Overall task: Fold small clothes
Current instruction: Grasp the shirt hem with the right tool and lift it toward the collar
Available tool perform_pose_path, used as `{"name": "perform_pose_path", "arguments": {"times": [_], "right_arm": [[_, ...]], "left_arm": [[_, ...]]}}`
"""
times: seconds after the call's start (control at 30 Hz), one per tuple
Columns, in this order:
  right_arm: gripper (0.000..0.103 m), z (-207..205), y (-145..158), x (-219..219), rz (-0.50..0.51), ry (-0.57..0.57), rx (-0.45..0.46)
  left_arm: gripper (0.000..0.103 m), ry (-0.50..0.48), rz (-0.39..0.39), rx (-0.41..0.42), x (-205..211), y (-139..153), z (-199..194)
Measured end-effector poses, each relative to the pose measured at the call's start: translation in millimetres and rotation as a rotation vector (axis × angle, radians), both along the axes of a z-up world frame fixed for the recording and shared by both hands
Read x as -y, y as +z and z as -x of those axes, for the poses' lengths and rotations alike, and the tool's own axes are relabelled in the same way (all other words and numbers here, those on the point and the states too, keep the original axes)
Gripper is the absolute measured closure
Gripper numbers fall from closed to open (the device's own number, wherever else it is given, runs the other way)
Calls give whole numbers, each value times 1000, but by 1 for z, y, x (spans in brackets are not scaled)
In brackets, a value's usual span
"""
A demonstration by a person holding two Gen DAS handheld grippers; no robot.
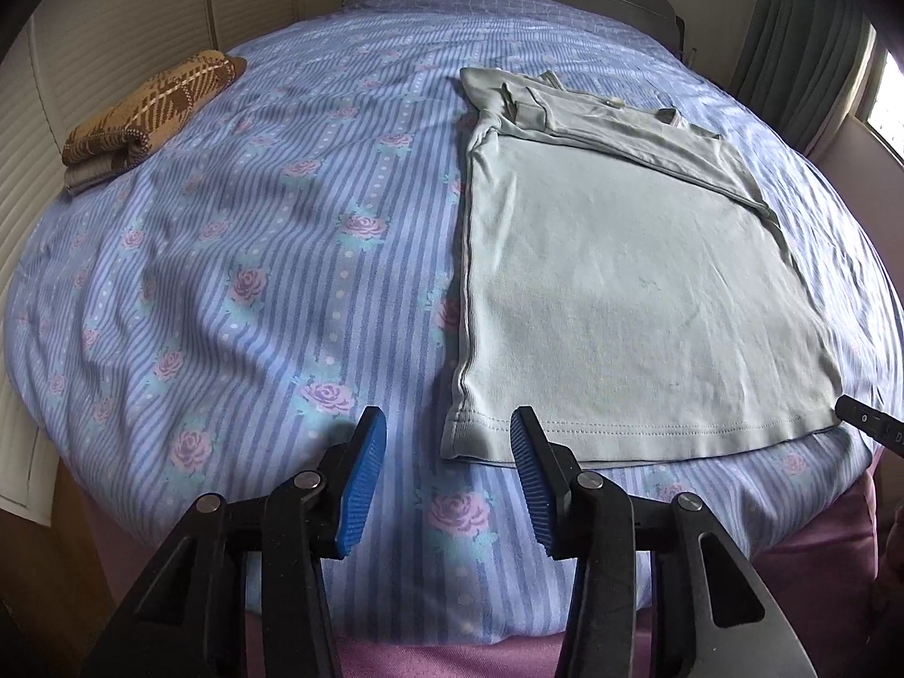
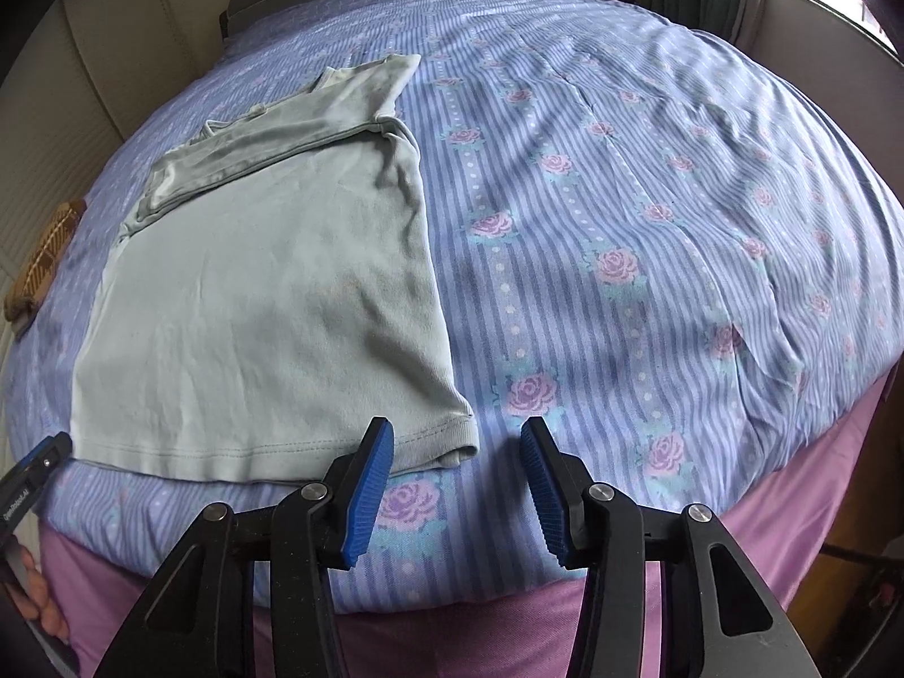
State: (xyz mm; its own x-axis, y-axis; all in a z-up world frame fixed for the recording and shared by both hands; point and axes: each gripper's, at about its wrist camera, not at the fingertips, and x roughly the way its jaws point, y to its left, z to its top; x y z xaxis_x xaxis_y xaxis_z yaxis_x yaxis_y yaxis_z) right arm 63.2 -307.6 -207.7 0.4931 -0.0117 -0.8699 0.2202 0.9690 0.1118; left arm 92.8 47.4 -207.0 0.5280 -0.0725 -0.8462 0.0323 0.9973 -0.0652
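A pale green T-shirt (image 1: 633, 282) lies flat on the bed (image 1: 254, 260), its sleeves folded in across the collar end and its hem toward the bed's near edge. The left tool (image 1: 449, 424) hovers at the hem's left corner and the right tool (image 2: 457, 432) at its right corner, both with jaws spread wide and holding nothing. A folded brown patterned garment (image 1: 144, 113) sits well apart from the T-shirt, far to its left on the bed.
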Motion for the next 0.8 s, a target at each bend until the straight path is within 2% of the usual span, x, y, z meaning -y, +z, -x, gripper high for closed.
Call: {"name": "perform_pose_path", "arguments": {"times": [0.07,0.17,0.23,0.4,0.43,0.47,0.5,0.57,0.8], "right_arm": [[55,0,-1,2,-15,-5,-3],[55,-1,-4,3,-27,-6,-16],[55,-2,-4,4,-42,-10,-18],[69,-3,-5,9,-93,-18,-14],[73,-4,-5,9,-102,-16,-12],[81,-4,-5,9,-107,-12,-11],[84,-4,-5,8,-106,-8,-11],[88,-3,-5,7,-108,-3,-8],[96,3,5,9,-118,-15,22]], "left_arm": [[61,-11,7,-23,3,-4,-2],[62,-33,5,-74,8,-12,-6],[62,-36,-2,-80,10,-14,-7],[63,-38,8,-99,10,-19,-9],[72,-42,11,-101,10,-19,-9],[86,-45,18,-103,10,-19,-9],[91,-45,25,-105,10,-20,-8],[94,-41,38,-102,7,-18,-8],[95,-24,69,-57,-1,-5,0]]}}
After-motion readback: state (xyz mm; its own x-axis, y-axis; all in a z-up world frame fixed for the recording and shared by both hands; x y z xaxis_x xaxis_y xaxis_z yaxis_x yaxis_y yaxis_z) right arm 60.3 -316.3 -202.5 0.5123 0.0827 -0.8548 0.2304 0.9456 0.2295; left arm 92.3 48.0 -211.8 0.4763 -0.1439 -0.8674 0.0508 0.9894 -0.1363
